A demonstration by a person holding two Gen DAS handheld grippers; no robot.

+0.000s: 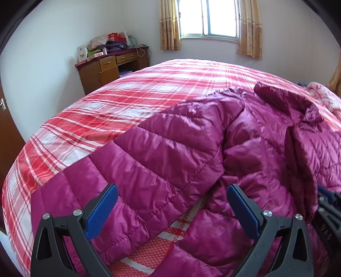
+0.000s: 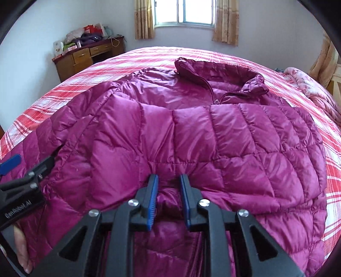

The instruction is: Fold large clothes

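A magenta quilted down jacket (image 2: 191, 132) lay spread on the red plaid bedspread (image 2: 332, 170), its collar toward the window (image 2: 184, 11). The right gripper (image 2: 168, 181) pinched a puckered fold of its sleeve. The left gripper (image 1: 171, 191) hovered spread wide over the other sleeve, its body lettered "GenRobot.AI".

Glossy quilted jacket (image 2: 191, 136), woven plaid bedspread (image 1: 106, 106)
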